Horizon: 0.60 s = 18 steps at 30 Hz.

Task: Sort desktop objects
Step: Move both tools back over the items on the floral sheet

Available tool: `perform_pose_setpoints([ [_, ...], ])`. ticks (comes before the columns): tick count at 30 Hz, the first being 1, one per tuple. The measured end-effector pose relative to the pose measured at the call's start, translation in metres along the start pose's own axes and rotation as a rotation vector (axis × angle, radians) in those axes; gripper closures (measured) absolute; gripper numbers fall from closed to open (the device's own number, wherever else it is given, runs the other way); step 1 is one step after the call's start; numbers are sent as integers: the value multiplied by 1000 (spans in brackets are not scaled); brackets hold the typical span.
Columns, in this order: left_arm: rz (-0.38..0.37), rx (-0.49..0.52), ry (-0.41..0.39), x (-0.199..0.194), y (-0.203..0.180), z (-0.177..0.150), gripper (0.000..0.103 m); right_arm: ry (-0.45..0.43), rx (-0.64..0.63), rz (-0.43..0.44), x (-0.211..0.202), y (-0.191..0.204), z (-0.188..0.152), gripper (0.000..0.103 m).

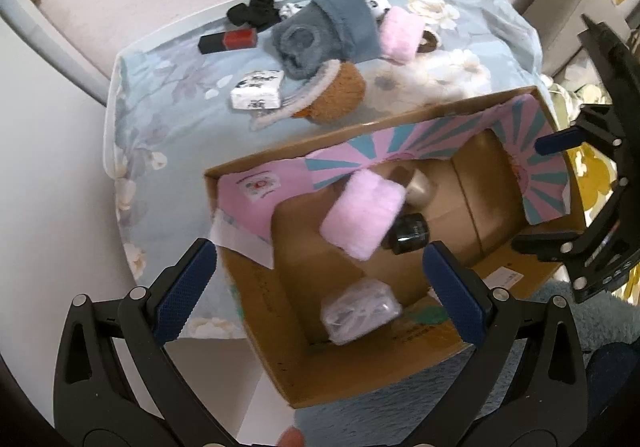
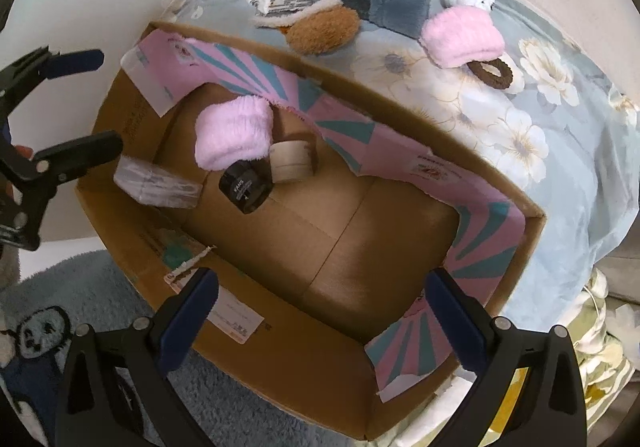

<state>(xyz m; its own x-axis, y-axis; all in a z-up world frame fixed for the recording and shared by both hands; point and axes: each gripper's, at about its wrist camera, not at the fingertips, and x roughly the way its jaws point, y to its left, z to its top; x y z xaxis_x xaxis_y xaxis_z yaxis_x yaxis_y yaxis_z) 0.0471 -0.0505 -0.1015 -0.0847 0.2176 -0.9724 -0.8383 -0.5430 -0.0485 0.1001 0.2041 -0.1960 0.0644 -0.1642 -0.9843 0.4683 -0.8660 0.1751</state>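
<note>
Pink sock [image 2: 234,133] lies in the box [image 2: 420,175], beyond the right gripper's [image 2: 322,313] wide-open, empty fingers

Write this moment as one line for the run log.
left tool: open, empty | right tool: open, empty | both above cardboard box | pink sock: inside box

The tabletop [image 1: 160,119], under a pale blue flowered cloth [image 2: 540,151], carries a grey slipper [image 1: 320,35], a brown slipper [image 1: 332,95], a pink sock [image 2: 462,37], a brown hair tie [image 2: 490,73], a white packet [image 1: 258,89], a red-and-black box [image 1: 228,40] and black socks [image 1: 254,11].
</note>
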Motion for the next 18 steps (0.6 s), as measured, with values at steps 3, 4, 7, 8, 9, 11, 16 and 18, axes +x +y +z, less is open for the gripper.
perform_pose_setpoints([
  [3, -6, -6, 0, -3, 8, 6, 0, -59, 13, 6, -22, 0, 3, 0],
  [4, -7, -2, -6, -6, 10, 8, 0, -81, 20, 1, -31, -1, 4, 0],
  [7, 5, 5, -36, -15, 19, 16, 0, -141, 58, -40, -49, -4, 8, 0],
  [8, 2, 3, -48, -19, 23, 21, 0, -160, 71, -55, -54, -8, 9, 0],
  [9, -2, -1, -58, -21, 27, 24, 0, -178, 82, -63, -60, -12, 11, 0],
  [11, -11, -5, -73, -23, 36, 32, 0, -196, 108, -58, -67, -24, 17, 0],
  [16, -17, -13, -99, -21, 58, 53, 0, -186, 207, -97, -63, -52, 34, 0],
  [18, -21, -15, -115, -19, 66, 64, 0, -179, 228, -108, -61, -62, 43, 0],
])
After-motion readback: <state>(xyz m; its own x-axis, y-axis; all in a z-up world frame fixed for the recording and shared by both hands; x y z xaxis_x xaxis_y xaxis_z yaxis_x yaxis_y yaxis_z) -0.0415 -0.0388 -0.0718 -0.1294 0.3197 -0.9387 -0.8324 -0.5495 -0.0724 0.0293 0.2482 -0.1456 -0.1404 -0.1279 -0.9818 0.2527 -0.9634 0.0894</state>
